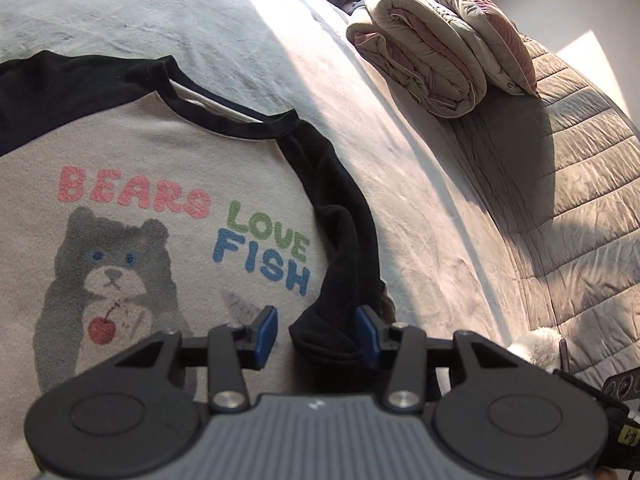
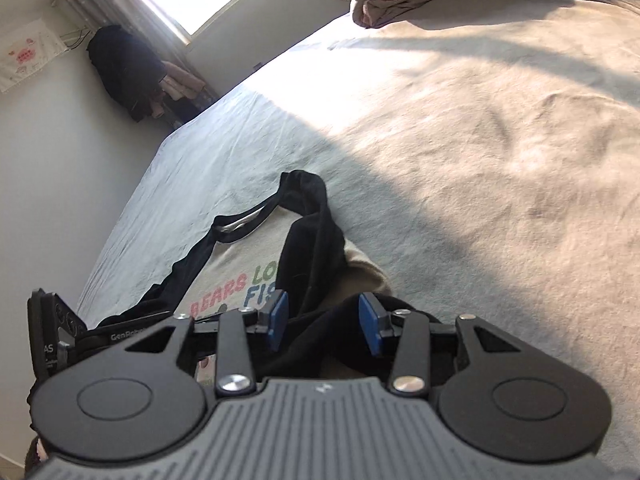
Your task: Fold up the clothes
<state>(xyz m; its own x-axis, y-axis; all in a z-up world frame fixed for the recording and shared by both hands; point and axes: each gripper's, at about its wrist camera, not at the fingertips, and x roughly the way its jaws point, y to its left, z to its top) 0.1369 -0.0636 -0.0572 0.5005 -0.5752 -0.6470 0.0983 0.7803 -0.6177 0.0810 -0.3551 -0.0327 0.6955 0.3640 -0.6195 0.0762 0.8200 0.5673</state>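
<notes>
Cream cotton T-shirt with black raglan sleeves and a grey bear print point(image 1: 132, 184) lies front-up and mostly flat on the pale bed sheet point(image 1: 420, 208). The black sleeve on its right side point(image 1: 344, 248) is already turned in along the body edge and bunched.

Left tongs point(image 1: 318, 336): spread apart, blue pads either side of the cuff end of that black sleeve, one pad against the cloth; not clamped.

Right tongs point(image 2: 325, 326): also spread, straddling black fabric near the same side of the shirt; nothing pinched.

Handling judgement: light, limp knit; no stiffness, will drape and drag wrinkles if pulled from one point. Not slippery, not fragile. Sleeve folds thick where doubled, so grip will be bulky there. Best holds: seam or hem edges, at shoulder and bottom corner together, both tongs lifting in parallel to keep the fold line straight.

Containers: none in view. Folded beige-and-pink quilt point(image 1: 424, 60) with a pillow point(image 1: 488, 28) on top sits at the bed's far end, well apart from the shirt.
</notes>
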